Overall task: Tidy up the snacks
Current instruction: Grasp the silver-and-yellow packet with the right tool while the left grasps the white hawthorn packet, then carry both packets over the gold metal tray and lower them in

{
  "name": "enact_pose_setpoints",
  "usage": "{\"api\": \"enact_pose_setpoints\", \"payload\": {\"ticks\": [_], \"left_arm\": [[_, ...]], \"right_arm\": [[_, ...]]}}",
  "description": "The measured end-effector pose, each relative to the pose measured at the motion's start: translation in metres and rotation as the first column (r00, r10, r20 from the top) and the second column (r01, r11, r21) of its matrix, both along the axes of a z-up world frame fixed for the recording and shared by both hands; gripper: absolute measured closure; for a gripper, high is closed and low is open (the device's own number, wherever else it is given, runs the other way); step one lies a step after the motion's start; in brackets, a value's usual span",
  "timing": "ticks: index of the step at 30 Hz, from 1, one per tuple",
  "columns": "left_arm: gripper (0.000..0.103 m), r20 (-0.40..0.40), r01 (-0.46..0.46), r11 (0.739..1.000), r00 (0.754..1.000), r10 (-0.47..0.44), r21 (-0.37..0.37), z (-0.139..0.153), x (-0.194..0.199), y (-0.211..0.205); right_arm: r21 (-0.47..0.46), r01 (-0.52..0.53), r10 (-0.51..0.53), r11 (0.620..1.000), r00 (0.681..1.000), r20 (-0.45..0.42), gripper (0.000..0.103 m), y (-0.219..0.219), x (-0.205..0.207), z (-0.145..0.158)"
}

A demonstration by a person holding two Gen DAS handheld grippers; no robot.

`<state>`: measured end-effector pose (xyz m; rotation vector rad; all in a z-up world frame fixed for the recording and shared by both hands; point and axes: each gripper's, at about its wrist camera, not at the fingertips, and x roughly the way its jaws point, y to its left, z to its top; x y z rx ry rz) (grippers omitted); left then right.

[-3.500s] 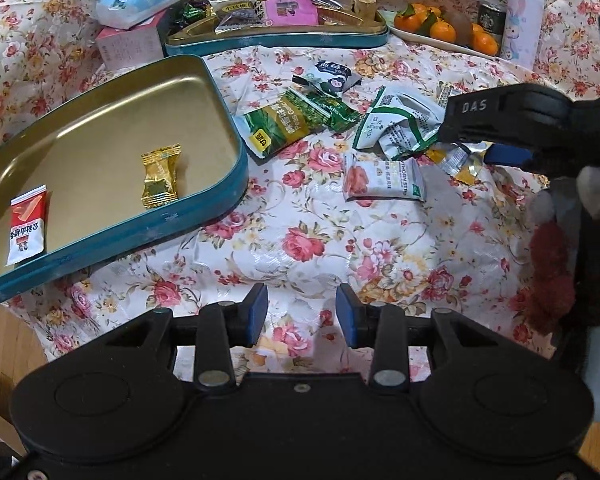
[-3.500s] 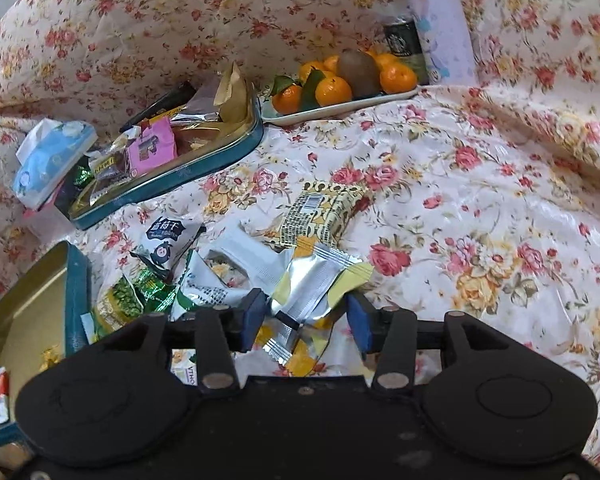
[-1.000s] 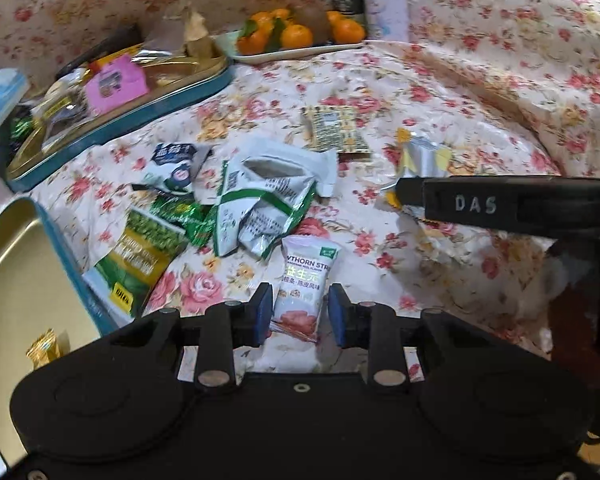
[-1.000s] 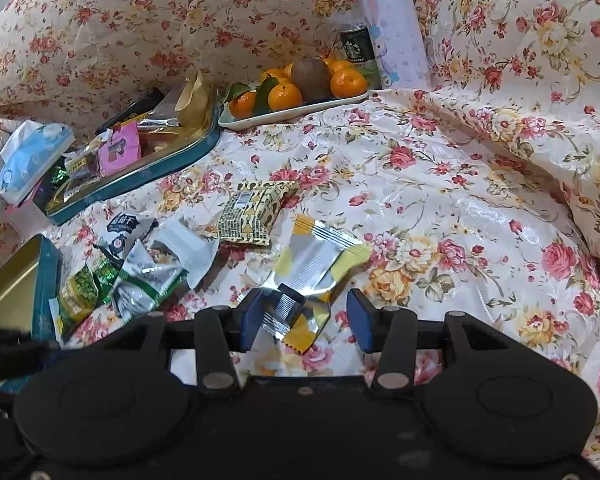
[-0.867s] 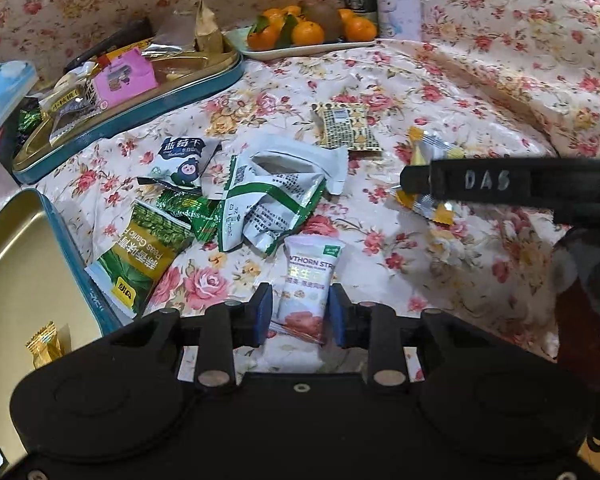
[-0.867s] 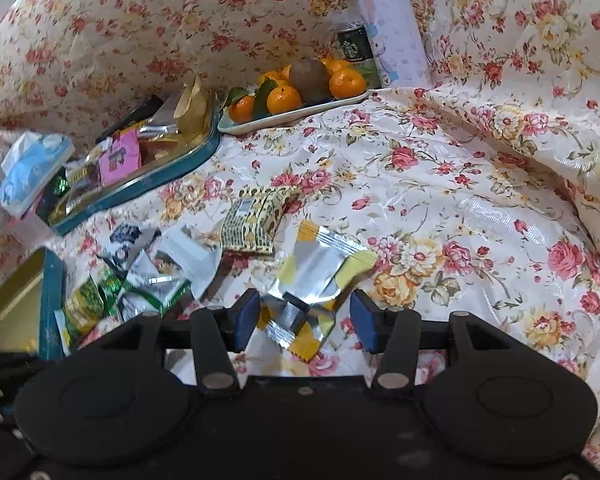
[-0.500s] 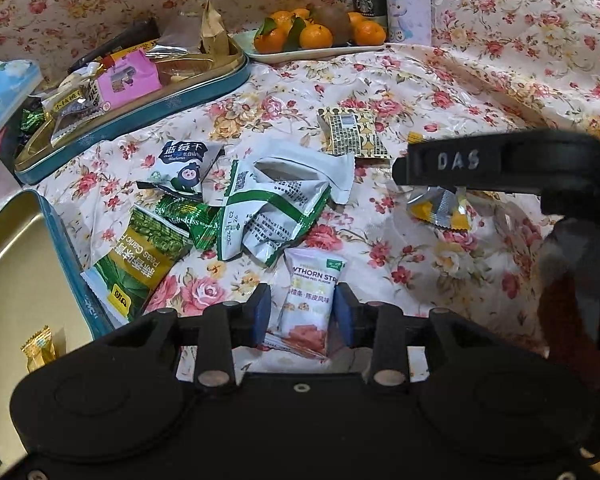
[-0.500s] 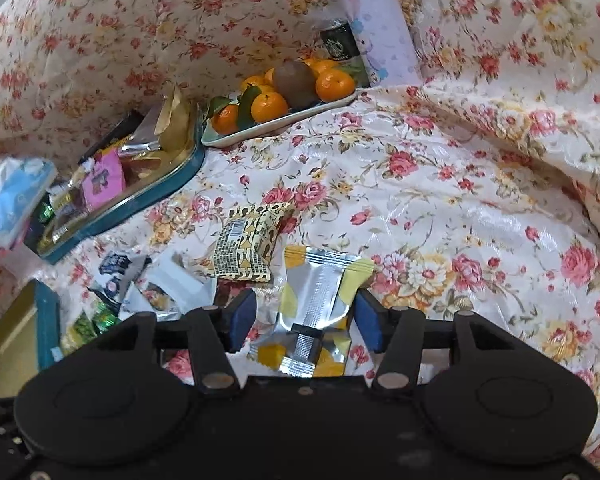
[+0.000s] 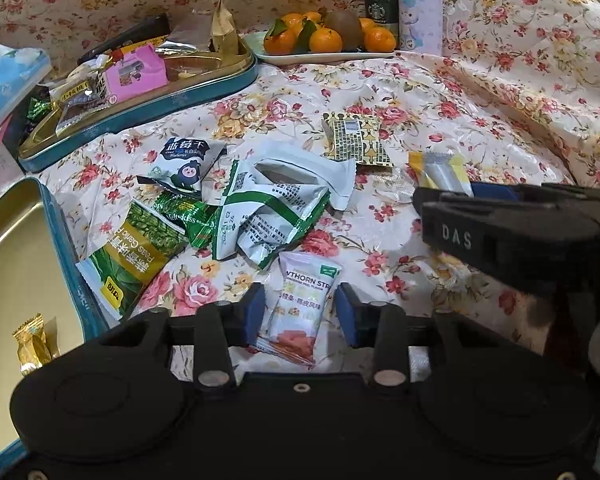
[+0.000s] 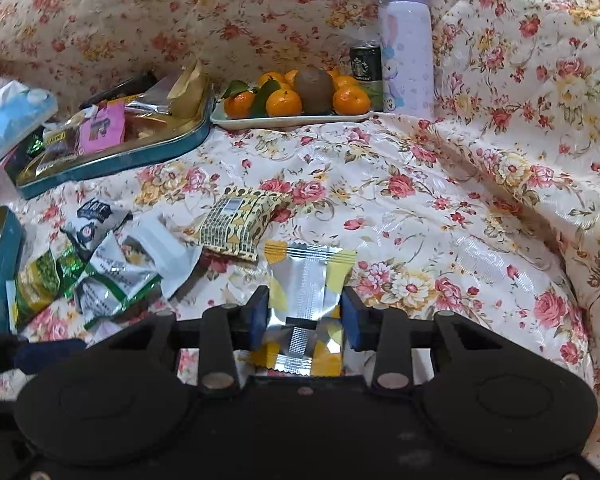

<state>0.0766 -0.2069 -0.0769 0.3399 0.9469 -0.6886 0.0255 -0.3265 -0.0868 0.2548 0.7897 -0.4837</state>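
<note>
A white hawthorn-strip packet point(image 9: 304, 292) with a red lower end lies on the flowered cloth between the blue pads of my left gripper point(image 9: 300, 314). Its jaws are closing, with the pads at the packet's two side edges. In the right wrist view a silver-and-yellow packet point(image 10: 306, 280) sits lengthwise between the pads of my right gripper point(image 10: 304, 316). Those jaws are closing too and press on its sides. One of the right gripper's black fingers point(image 9: 500, 232) crosses the left wrist view at the right.
A gold tin with a teal wall point(image 9: 70, 264) holds a gold candy point(image 9: 32, 344) at the left. More packets point(image 9: 268, 208) lie heaped in the middle. At the back stand a second tin of snacks point(image 9: 204, 84), a fruit plate point(image 9: 324, 54), a can and a bottle point(image 10: 406, 44).
Both grippers spread their jaws wider and then narrowed them again around their packets. The silver-and-yellow packet now lies straight between the right pads. Both views tilted up slightly.
</note>
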Motion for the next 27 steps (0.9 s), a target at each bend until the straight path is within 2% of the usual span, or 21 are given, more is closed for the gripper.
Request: {"api": "enact_pose_setpoints", "payload": {"ticks": [2,5,10,18,27], "left_arm": [[0.073,-0.008,-0.010,1.000,1.000,0.010,0.004,0.002,0.000,-0.001],[0.076,-0.027,-0.023,1.000,0.999,0.023,0.019,0.004,-0.003,0.000],[0.076,-0.035,-0.046,0.999,0.998,0.047,0.027,0.010,-0.017,0.011],[0.076,-0.017,-0.104,0.994,0.994,0.105,0.031,0.023,-0.043,0.042],[0.076,-0.025,-0.170,0.985,0.985,0.171,0.040,0.025,-0.068,0.078]], "right_arm": [[-0.007,-0.010,0.010,1.000,1.000,0.001,0.065,0.003,-0.004,0.001],[-0.016,-0.020,0.020,1.000,1.000,-0.002,0.066,0.007,-0.012,0.004],[-0.020,-0.030,0.030,0.999,0.999,0.013,0.066,0.016,-0.029,0.014],[0.023,-0.058,0.057,0.998,0.998,0.034,0.066,0.039,-0.065,0.028],[0.041,-0.154,0.154,0.987,0.988,0.024,0.066,0.080,-0.099,0.038]]}}
